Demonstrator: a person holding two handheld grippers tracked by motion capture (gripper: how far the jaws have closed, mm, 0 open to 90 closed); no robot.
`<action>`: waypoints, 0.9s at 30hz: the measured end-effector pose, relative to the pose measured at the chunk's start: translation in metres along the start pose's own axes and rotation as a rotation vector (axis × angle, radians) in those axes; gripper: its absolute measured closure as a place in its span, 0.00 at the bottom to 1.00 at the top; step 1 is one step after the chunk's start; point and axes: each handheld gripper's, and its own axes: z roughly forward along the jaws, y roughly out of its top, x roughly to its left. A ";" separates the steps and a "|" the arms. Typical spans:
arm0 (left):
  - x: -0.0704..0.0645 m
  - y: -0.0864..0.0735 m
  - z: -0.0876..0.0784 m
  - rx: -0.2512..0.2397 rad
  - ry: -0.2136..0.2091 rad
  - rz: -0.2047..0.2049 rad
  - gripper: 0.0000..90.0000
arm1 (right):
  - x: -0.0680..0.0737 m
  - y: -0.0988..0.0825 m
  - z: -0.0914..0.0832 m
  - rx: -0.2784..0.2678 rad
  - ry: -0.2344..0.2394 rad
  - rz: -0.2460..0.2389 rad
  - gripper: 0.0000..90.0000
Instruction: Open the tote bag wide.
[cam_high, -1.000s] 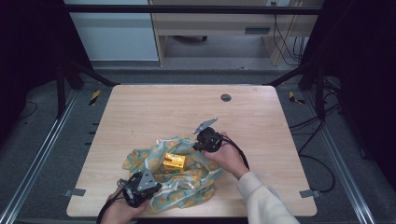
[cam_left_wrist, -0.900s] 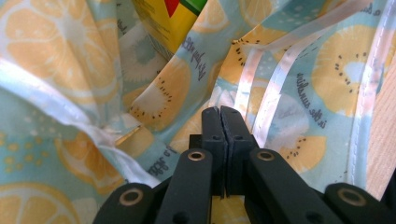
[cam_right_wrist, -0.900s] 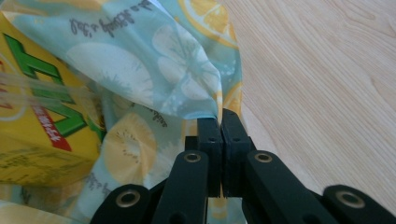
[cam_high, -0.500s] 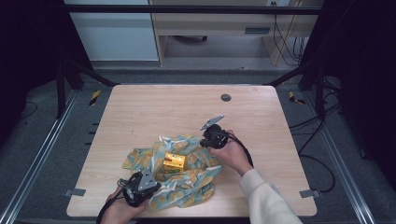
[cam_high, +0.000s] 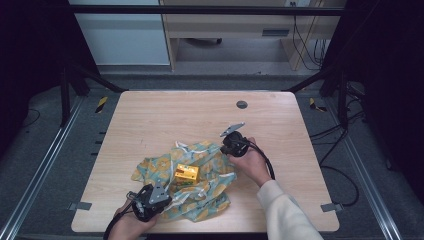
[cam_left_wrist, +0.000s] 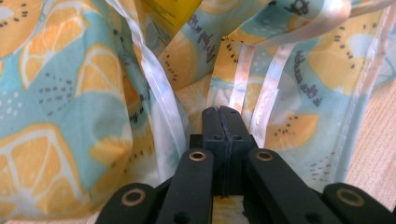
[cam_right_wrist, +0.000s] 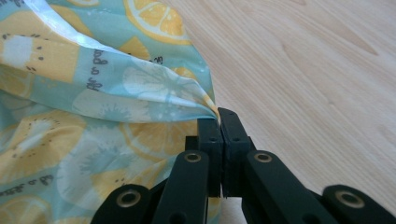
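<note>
A cloth (cam_high: 200, 187) printed with orange and lemon slices on pale blue lies crumpled on the near half of the wooden table (cam_high: 165, 120). A small yellow box (cam_high: 186, 173) sits in its middle, and its lower edge (cam_left_wrist: 170, 14) shows in the left gripper view. My left gripper (cam_high: 166, 200) is at the cloth's near-left edge, jaws shut on a white-hemmed fold of the cloth (cam_left_wrist: 140, 79). My right gripper (cam_high: 225, 148) is at the cloth's right side, shut on a pointed corner of the cloth (cam_right_wrist: 154, 100) and holding it slightly off the wood. Both sets of jaws are pressed together, left gripper (cam_left_wrist: 223, 112) and right gripper (cam_right_wrist: 218, 116).
A small round dark grommet (cam_high: 242, 104) is set in the far part of the table. Bare wood (cam_right_wrist: 317, 70) stretches to the right of the right gripper. Metal frame rails and cables run around the table edges.
My right gripper has moved to the right with the cloth corner in it, drawing that side of the cloth outward. The left gripper has stayed put.
</note>
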 end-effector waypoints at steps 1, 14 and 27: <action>0.000 0.000 0.000 0.000 0.000 -0.001 1.00 | -0.001 0.000 0.000 -0.002 -0.003 -0.001 1.00; 0.000 0.000 0.001 0.009 -0.002 0.002 1.00 | -0.007 -0.001 0.002 0.004 -0.025 0.020 0.99; 0.000 0.001 -0.007 -0.070 0.056 -0.020 0.86 | -0.005 0.001 -0.011 -0.047 -0.072 0.051 0.58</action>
